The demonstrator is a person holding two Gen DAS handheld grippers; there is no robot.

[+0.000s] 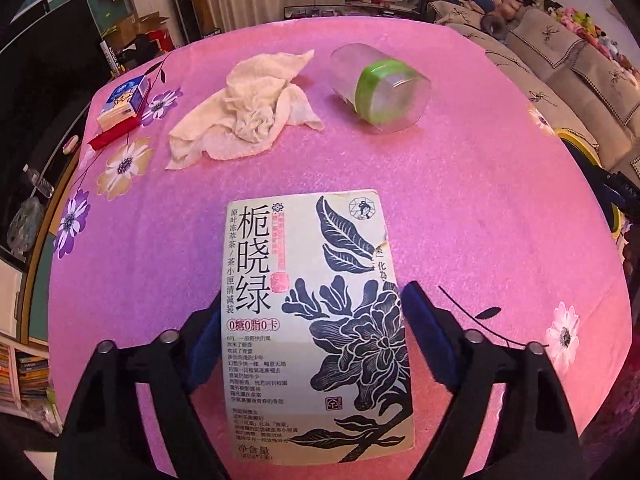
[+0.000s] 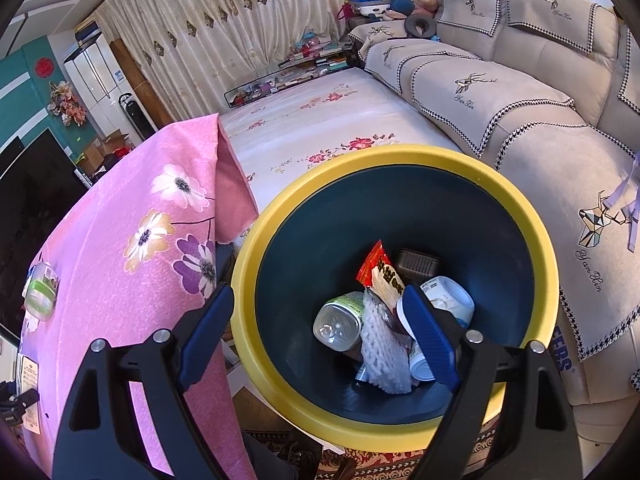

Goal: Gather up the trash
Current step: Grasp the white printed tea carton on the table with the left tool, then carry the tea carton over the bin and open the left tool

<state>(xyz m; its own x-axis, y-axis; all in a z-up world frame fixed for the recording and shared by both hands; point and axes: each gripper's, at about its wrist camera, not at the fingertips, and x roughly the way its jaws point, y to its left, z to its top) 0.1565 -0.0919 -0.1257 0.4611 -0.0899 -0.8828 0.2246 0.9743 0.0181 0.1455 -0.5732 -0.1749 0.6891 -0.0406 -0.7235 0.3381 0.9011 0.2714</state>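
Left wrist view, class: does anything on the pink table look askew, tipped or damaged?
Yes. The clear jar with the green band lies on its side. The cream cloth is crumpled in a heap. The tea box between the left claw fingers has a nicked right edge.

The right gripper's right finger hides part of the white cup in the bin; whether the left fingers' pads touch the tea box between them is unclear.

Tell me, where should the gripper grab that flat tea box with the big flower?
Probably by its two long edges, coming down from above. The tea box lies flat on the pink tablecloth, and the left gripper already straddles its width, one finger beside each long side.
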